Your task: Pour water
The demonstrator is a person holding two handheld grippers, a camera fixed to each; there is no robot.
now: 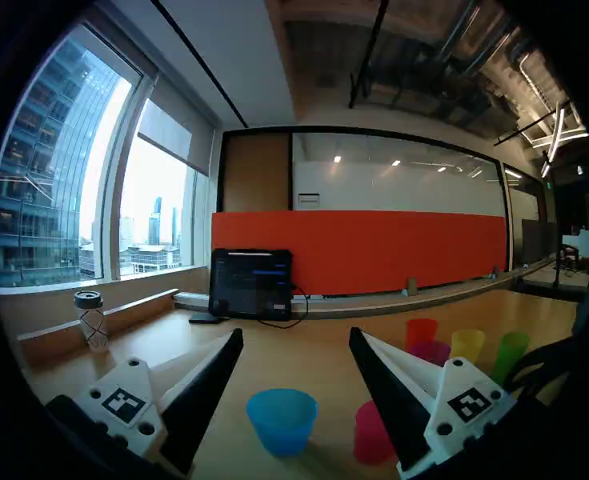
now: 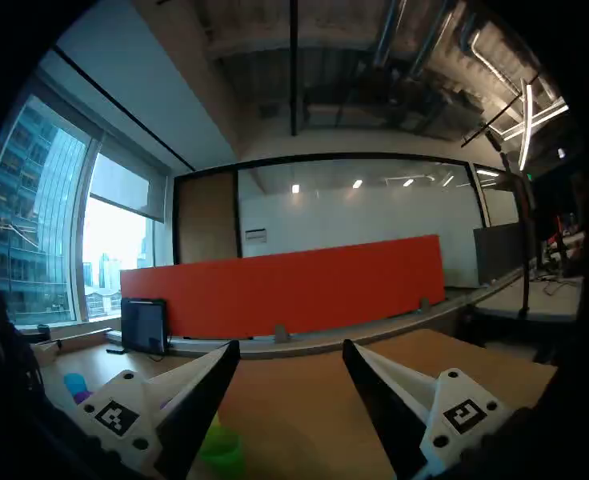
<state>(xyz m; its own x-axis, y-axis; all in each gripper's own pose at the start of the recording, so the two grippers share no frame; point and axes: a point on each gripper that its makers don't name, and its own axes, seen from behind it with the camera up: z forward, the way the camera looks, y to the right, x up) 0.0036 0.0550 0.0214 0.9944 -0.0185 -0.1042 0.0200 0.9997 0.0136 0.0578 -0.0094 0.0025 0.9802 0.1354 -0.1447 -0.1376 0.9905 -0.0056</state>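
Wooden tabletop [image 1: 310,360], pale and smooth, stretches ahead of both tools. In the left gripper view, the left gripper [image 1: 295,332] hangs above it with its 2 dark fingers spread wide and nothing between them. Low in the gap stands a blue plastic cup [image 1: 282,420], upright with its mouth open. Just beside it is a pink plastic cup [image 1: 369,436], partly hidden behind the view's right-hand finger. Farther off on that side, 4 more cups stand close together: an orange plastic cup [image 1: 421,330], a magenta plastic cup [image 1: 432,350], a yellow plastic cup [image 1: 467,344] and a green plastic cup [image 1: 510,352]. A clear bottle with a black lid [image 1: 91,320] stands upright at the view's left, near the window ledge [image 1: 94,308] and well apart from the cups; whether it holds water cannot be told. A dark flat screen [image 1: 250,284] is propped at the table's far edge, before a long orange partition [image 1: 374,248]. In the right gripper view, the right gripper [image 2: 290,344] is likewise released and empty, its 2 fingers apart over bare wood. The green plastic cup [image 2: 221,448] shows low beside its left-hand finger.
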